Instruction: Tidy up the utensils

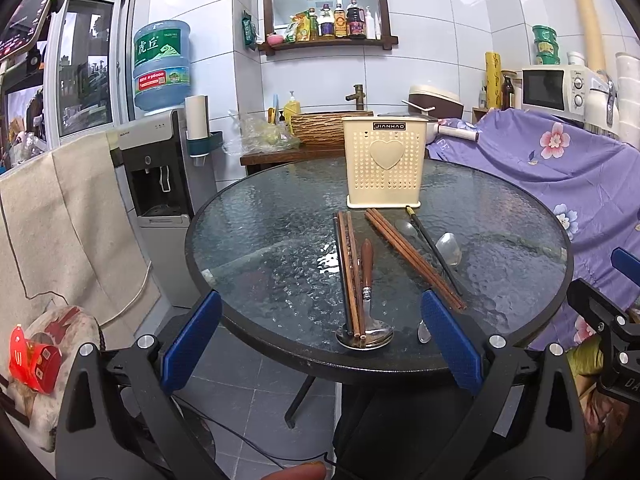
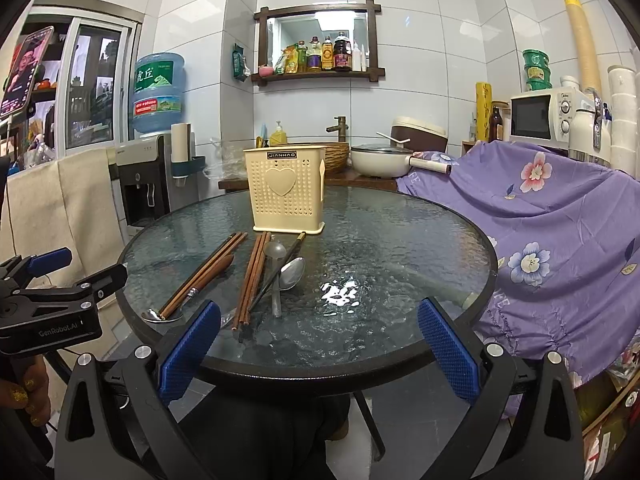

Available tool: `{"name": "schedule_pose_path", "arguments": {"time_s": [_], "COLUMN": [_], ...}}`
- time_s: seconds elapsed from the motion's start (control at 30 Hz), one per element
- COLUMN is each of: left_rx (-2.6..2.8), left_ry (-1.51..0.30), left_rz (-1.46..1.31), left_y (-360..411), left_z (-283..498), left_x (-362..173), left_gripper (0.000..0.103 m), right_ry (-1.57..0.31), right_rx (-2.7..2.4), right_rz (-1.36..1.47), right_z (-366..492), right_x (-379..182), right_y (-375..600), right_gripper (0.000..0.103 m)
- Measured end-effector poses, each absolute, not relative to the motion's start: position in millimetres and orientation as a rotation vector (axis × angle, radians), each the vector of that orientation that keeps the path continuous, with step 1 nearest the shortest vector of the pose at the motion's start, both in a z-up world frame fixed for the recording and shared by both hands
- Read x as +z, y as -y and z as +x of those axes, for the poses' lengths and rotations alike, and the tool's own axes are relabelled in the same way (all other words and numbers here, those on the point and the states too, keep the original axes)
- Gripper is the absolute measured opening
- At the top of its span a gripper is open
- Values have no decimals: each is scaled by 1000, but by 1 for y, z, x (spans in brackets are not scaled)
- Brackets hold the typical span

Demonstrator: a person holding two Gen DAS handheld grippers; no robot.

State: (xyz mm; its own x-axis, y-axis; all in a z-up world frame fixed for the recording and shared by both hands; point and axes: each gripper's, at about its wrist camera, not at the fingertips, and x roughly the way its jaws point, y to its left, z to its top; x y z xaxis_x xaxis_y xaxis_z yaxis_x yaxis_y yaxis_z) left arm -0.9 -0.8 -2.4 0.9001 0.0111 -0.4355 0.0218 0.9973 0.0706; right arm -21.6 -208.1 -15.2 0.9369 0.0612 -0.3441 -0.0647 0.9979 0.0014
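— Utensils first: where do they lie in the left wrist view?

— On the round glass table (image 1: 248,240), in front of the cream holder (image 1: 385,160), which stands upright at twelve o'clock on the tabletop. A pair of brown chopsticks (image 1: 350,272) runs from the holder toward six o'clock, its near tips resting on the bowl of a wooden-handled spoon (image 1: 367,280). A second brown pair (image 1: 412,254) slants toward five o'clock, and a black chopstick (image 1: 434,250) lies just beside it, crossing a metal spoon (image 1: 449,248).

— And your left gripper (image 1: 320,344)?

— My fingers (image 1: 190,344) stand wide apart, holding nothing, hovering at the table's six o'clock edge. My right gripper (image 1: 624,280) shows at three o'clock; I cannot tell its spread from there.

— Now the right wrist view?

— The holder (image 2: 286,196) sits at eleven o'clock on the table (image 2: 400,240). Both chopstick pairs (image 2: 200,276) (image 2: 252,280) and the spoons (image 2: 290,274) lie left of centre, toward nine o'clock. My right gripper (image 2: 318,348) is spread wide and empty at the six o'clock rim. My left gripper (image 2: 86,268) is at nine o'clock, off the table, in my hand (image 2: 28,392).
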Motion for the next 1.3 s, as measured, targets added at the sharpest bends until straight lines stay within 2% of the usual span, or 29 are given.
{"name": "schedule_pose_path", "arguments": {"time_s": [1.3], "left_rx": [-25], "left_ry": [-457], "left_rz": [82], "left_y": [2], "left_z": [-1], "left_x": [1], "left_gripper": [98], "right_ry": [-356], "right_rx": [64], "right_rz": [-7], "right_z": [-20], "right_x": [-16], "right_y": [210], "right_gripper": [97]}}
